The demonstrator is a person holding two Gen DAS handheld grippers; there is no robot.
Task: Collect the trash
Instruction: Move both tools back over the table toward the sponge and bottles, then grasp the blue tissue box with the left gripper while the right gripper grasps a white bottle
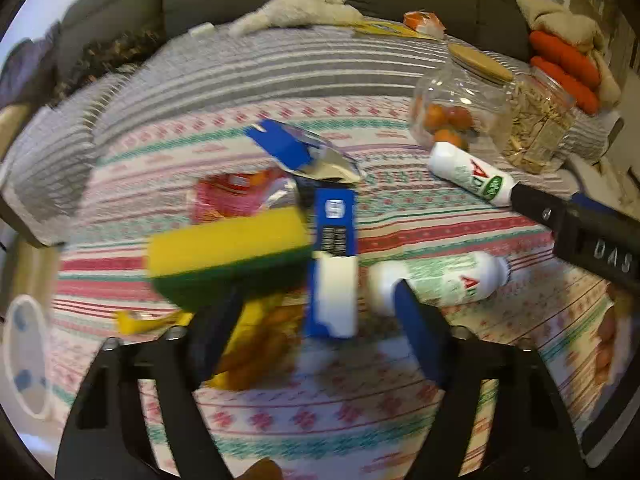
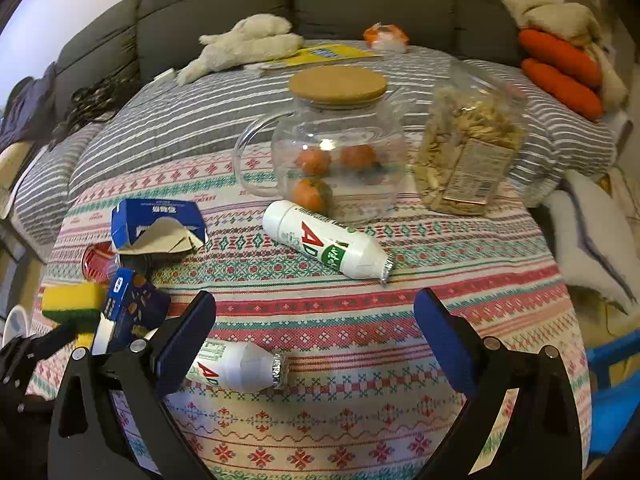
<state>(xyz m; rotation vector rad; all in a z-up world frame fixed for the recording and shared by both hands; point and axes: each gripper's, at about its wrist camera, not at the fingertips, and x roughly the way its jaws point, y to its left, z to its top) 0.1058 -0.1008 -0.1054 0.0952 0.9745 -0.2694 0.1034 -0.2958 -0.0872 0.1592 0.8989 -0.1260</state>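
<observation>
My left gripper (image 1: 318,290) is open, angled down at the patterned tablecloth (image 1: 320,412). A blue and white carton (image 1: 334,280) lies between its fingers, with gaps on both sides. A yellow and green sponge (image 1: 228,256) sits against the left finger. A white bottle (image 1: 440,284) lies just beyond the right finger. My right gripper (image 2: 314,298) is open with nothing between its fingers. A foil-capped white bottle (image 2: 240,368) lies beside its left finger, and a second bottle (image 2: 324,244) lies ahead. A torn blue carton (image 2: 156,224) and a red wrapper (image 2: 96,260) lie further left.
A glass jug (image 2: 340,152) with a cork lid holds oranges. A clear bag of pasta (image 2: 468,152) stands to its right. A yellow wrapper (image 1: 248,344) lies near the left finger. A white plate (image 1: 26,356) sits at the table's left edge, a blue chair (image 2: 612,380) at the right.
</observation>
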